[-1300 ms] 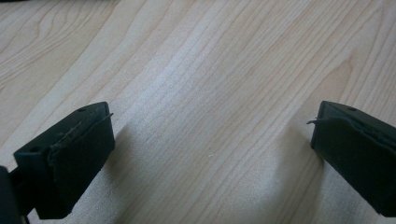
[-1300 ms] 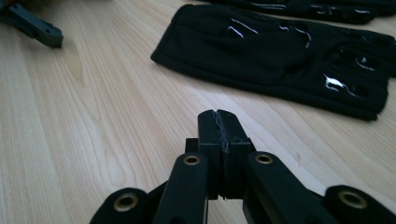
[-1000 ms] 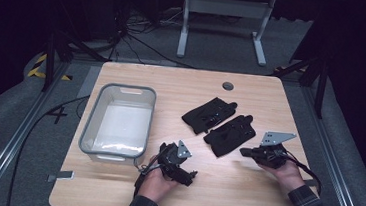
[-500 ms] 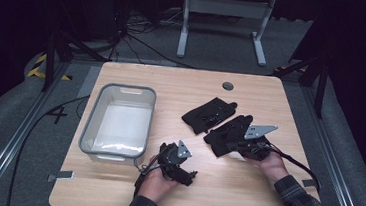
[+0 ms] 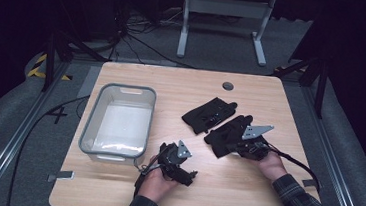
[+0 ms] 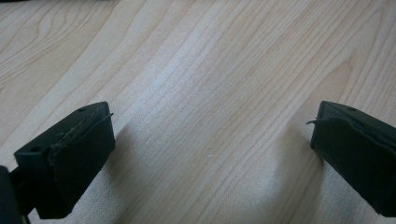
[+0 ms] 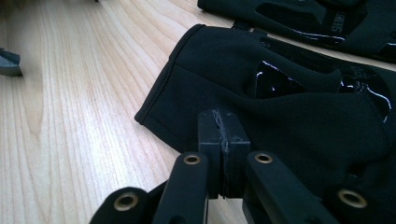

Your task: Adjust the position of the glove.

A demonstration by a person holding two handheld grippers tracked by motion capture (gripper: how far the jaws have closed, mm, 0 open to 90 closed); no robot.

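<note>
My right gripper (image 5: 240, 147) rests at the near edge of the nearer black glove (image 5: 228, 134), on the right half of the wooden surface (image 5: 173, 82). In the right gripper view its jaws are pressed flat against each other, pad to pad, with nothing caught between them; their tips (image 7: 223, 135) lie on top of the glove's cuff (image 7: 210, 70), touching the cloth without pinching it. The glove lies flat, its shiny printed patches catching the light. A second black glove (image 5: 207, 114) lies just beyond it, the two just beside each other; I cannot tell whether they touch.

My left gripper (image 5: 178, 165) sits low over bare wood near the front edge, well apart from both gloves. In the left gripper view its jaws stand wide apart, with only wood grain between the pads (image 6: 81, 149).

A clear plastic bin (image 5: 119, 122) stands on the left half of the surface, just beyond my left hand (image 5: 156, 183).
</note>
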